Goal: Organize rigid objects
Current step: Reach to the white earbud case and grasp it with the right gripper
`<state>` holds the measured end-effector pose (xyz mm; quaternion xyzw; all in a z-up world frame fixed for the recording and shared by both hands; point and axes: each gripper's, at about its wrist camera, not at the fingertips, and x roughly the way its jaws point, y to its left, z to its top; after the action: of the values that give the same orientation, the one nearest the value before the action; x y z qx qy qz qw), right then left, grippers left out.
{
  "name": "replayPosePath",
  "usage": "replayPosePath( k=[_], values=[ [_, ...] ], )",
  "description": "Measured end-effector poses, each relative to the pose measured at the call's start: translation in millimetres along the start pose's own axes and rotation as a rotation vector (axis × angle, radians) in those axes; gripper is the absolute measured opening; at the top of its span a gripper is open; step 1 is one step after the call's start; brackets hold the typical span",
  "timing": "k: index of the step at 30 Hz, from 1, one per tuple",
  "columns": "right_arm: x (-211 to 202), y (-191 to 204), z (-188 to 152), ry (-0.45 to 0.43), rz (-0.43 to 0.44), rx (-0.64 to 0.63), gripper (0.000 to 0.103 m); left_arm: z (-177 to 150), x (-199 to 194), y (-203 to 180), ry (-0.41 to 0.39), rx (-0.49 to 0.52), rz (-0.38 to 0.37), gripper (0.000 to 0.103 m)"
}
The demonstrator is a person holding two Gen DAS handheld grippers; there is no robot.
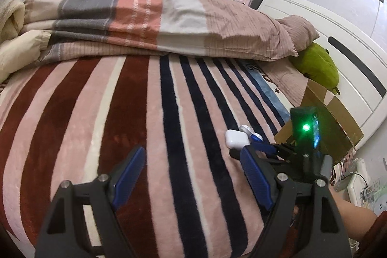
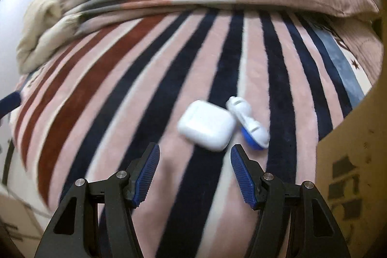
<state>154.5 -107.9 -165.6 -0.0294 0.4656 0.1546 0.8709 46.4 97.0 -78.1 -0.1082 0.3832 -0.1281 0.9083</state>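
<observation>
A white earbud case (image 2: 206, 125) lies on the striped blanket (image 2: 145, 93), touching a small white and blue plastic gadget (image 2: 251, 123) on its right. My right gripper (image 2: 194, 152) is open and empty, its fingertips just short of the case. In the left wrist view the case (image 1: 237, 138) and the gadget (image 1: 251, 133) lie at the right, with the right gripper (image 1: 263, 149) beside them. My left gripper (image 1: 191, 154) is open and empty above the blanket (image 1: 121, 113), left of the objects.
A cardboard box (image 2: 350, 161) stands at the blanket's right edge, also in the left wrist view (image 1: 336, 113). A folded duvet (image 1: 150, 13) lies across the far side. A green plush (image 1: 316, 64) rests against the white headboard (image 1: 350, 52).
</observation>
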Motion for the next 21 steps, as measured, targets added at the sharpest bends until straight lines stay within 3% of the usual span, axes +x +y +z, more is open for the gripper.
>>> replayPosePath(
  k=[7,10,14,21],
  values=[
    [16,3,14,-0.043,-0.013,0.011,0.058,-1,-2,13,-0.006,-0.028,0.016,0.079],
    [26,13,18,-0.048,-0.057,-0.024,0.049,-1,-2,14,-0.005,-0.033,0.016,0.079],
    [27,21,14,-0.074,-0.094,-0.082,0.049,-1,-1,14,0.004,-0.033,0.016,0.079],
    [-18,47,5,-0.171,0.010,-0.233,0.049,3,3,5,0.013,-0.032,-0.036,0.079]
  ],
)
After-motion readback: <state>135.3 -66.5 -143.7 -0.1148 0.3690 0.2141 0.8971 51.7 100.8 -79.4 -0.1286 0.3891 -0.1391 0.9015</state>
